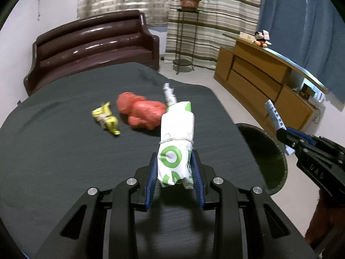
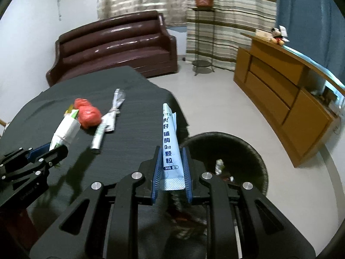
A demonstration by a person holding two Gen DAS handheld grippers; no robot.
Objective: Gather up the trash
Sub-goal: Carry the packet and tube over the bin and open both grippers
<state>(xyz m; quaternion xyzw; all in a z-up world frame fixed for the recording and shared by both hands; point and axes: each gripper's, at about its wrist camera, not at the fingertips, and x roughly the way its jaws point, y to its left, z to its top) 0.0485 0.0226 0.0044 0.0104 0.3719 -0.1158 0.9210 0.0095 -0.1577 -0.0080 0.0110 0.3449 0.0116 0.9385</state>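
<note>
Trash in both hands right now. Left gripper [image 1: 174,172] has its blue fingers [image 1: 152,177] pressed onto the near end of a white-and-green paper bundle [image 1: 176,133], tied round the middle with a thin string, and the bundle juts forward above the dark table [image 1: 54,161]. From the other camera that same bundle [image 2: 64,132] sticks out of the left gripper [image 2: 50,151] at the table's near left side.

Right gripper [image 2: 171,170] is closed down on a pale blue sachet [image 2: 169,142] with printed characters, standing tilted up between its fingers. It hangs over the table's edge, just beside a dark round bin [image 2: 258,155] on the floor. Bits of rubbish already lie inside that bin. The left camera catches the sachet [image 1: 276,116] and right gripper [image 1: 284,139] out at the right, above the bin's rim [image 1: 278,161].

On the table, out ahead: a crumpled red bag [image 1: 142,112], a yellow wrapper [image 1: 106,118] to its left, and a silvery wrapper [image 1: 169,95] behind the bundle. Seen from the right side, that silvery wrapper [image 2: 115,110] lies beside a silvery tube [image 2: 98,138], both near the red bag [image 2: 88,114].

A brown sofa [image 1: 92,45] sits beyond the table, and a wooden cabinet [image 2: 280,99] stands along the right.
</note>
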